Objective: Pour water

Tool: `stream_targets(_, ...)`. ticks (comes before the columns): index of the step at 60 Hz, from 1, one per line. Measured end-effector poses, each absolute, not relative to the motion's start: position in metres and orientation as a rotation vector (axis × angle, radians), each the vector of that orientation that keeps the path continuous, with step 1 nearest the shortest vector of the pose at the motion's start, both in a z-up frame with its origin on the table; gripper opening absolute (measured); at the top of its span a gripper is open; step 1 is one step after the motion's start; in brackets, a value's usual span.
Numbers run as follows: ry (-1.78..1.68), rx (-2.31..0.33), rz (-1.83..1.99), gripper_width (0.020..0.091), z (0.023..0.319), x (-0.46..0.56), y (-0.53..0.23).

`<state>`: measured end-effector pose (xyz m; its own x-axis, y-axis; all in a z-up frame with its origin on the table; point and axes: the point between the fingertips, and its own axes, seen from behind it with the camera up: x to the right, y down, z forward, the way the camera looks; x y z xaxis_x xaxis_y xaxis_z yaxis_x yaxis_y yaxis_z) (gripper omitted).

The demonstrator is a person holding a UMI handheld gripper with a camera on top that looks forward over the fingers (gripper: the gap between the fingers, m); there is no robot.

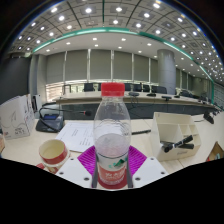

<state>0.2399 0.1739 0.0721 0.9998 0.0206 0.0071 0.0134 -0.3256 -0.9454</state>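
Tongs (113,172) clenched on the upright water bottle (112,135), held straight ahead between both fingers with its long axis vertical and red cap on, while the paper cup (53,153) stands on the desk (75,135) just left, so the pour must tip leftward.

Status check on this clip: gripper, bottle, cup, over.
Hand-held gripper shut on water bottle, red cap on, upright. Paper cup beside it, on table. Nothing between them.
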Motion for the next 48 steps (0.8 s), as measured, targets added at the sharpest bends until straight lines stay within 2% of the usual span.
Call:
stream_targets(8,-0.01,-1.934,-0.01,0.0587,0.068,0.243,0.17)
stream_targets(9,-0.006,-1.947,-0.01,0.064,0.069,0.243,0.165)
stream_targets(12,0.009,-1.981,-0.011,0.0876,0.067,0.244,0.158)
stream_targets(15,0.025,-2.005,-0.014,0.0823,0.069,0.245,0.15)
stream_targets(19,0.034,-2.022,-0.032,0.0869,0.077,0.243,0.139)
stream_targets(29,0.031,-2.068,-0.093,0.0859,0.109,0.23,0.085)
stream_targets(48,0.044,-2.231,-0.057,0.0859,0.174,0.149,-0.102)
